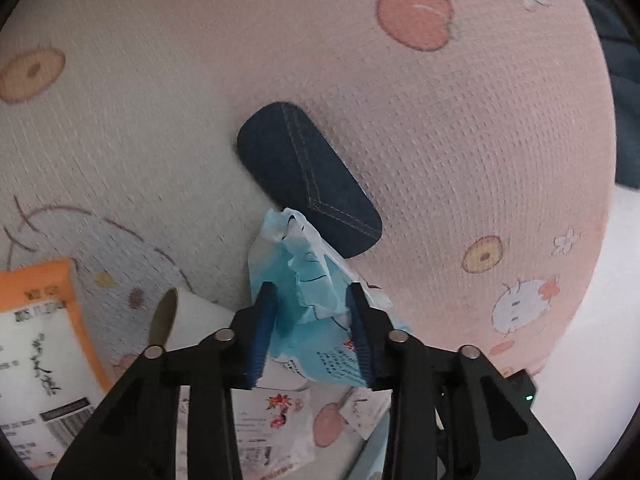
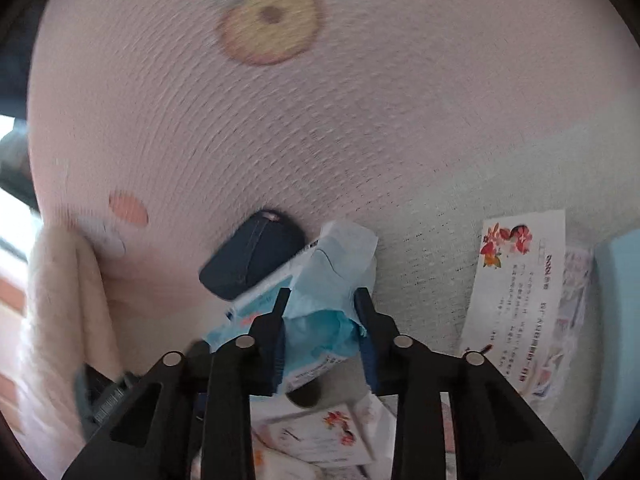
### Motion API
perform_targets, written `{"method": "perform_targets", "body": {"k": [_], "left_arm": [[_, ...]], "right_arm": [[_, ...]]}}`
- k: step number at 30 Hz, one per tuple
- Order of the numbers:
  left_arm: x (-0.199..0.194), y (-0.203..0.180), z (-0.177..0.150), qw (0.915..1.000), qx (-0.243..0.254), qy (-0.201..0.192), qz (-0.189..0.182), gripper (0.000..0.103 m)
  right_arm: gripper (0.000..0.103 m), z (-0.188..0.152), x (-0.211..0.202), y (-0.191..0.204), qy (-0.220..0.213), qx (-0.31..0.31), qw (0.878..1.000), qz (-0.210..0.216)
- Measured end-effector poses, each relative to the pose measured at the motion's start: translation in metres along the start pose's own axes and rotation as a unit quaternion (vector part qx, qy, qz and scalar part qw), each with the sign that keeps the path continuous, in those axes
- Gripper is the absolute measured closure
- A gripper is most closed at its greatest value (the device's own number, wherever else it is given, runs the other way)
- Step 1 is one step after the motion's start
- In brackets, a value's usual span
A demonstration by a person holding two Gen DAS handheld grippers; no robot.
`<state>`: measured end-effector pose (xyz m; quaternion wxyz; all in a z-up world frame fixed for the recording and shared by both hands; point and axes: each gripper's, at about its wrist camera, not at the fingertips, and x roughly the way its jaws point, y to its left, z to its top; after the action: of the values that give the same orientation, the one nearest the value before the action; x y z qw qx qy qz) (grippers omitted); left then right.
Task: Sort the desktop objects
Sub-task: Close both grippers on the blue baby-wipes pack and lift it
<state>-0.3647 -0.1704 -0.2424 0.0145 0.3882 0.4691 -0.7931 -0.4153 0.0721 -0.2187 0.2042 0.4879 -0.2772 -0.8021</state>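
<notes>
A crumpled light-blue tissue pack (image 1: pixel 308 284) is held up above the table between both grippers. My left gripper (image 1: pixel 314 292) is shut on one end of it. My right gripper (image 2: pixel 322 300) is shut on the other end of the same pack (image 2: pixel 328 280). A dark denim glasses case (image 1: pixel 306 178) lies flat on the patterned pink cloth (image 1: pixel 460 152) just beyond the pack; it also shows in the right wrist view (image 2: pixel 250 266), to the left of the pack.
An orange-and-white packet (image 1: pixel 36 344) lies at the left, a paper roll (image 1: pixel 188 316) beside it. Flower-printed tissue packs (image 2: pixel 524 300) lie at the right and below the grippers (image 1: pixel 276 420). A beige towel (image 2: pixel 68 312) lies at the left edge. A light-blue box (image 2: pixel 618 340) stands far right.
</notes>
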Motion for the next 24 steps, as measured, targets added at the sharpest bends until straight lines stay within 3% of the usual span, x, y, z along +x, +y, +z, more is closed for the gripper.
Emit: {"method": "perform_targets", "body": {"k": [4,12,16,19,24], "left_arm": [[-0.010,-0.012,-0.010,0.9997,0.025,-0.003,0.008,0.071],[-0.047,-0.021,-0.036,0.9990,0.033,0.009,-0.028,0.071],[-0.091,-0.031,-0.056,0.9974,0.066,0.006,-0.026,0.072],[-0.118,-0.037,-0.078,0.9962,0.087,-0.002,-0.004,0.072],[-0.158,-0.024,-0.109,0.9971,0.076,-0.007,-0.006,0.072]], "right_arm": [[0.079,-0.009,-0.014,0.012,-0.007,-0.036,0.999,-0.020],[0.079,-0.045,-0.083,0.027,-0.035,-0.090,0.994,-0.044],[0.079,-0.070,-0.119,0.033,-0.040,-0.097,0.993,-0.048],[0.079,-0.095,-0.145,0.036,-0.045,-0.089,0.994,-0.049],[0.079,-0.127,-0.177,0.046,-0.051,-0.098,0.993,-0.048]]}}
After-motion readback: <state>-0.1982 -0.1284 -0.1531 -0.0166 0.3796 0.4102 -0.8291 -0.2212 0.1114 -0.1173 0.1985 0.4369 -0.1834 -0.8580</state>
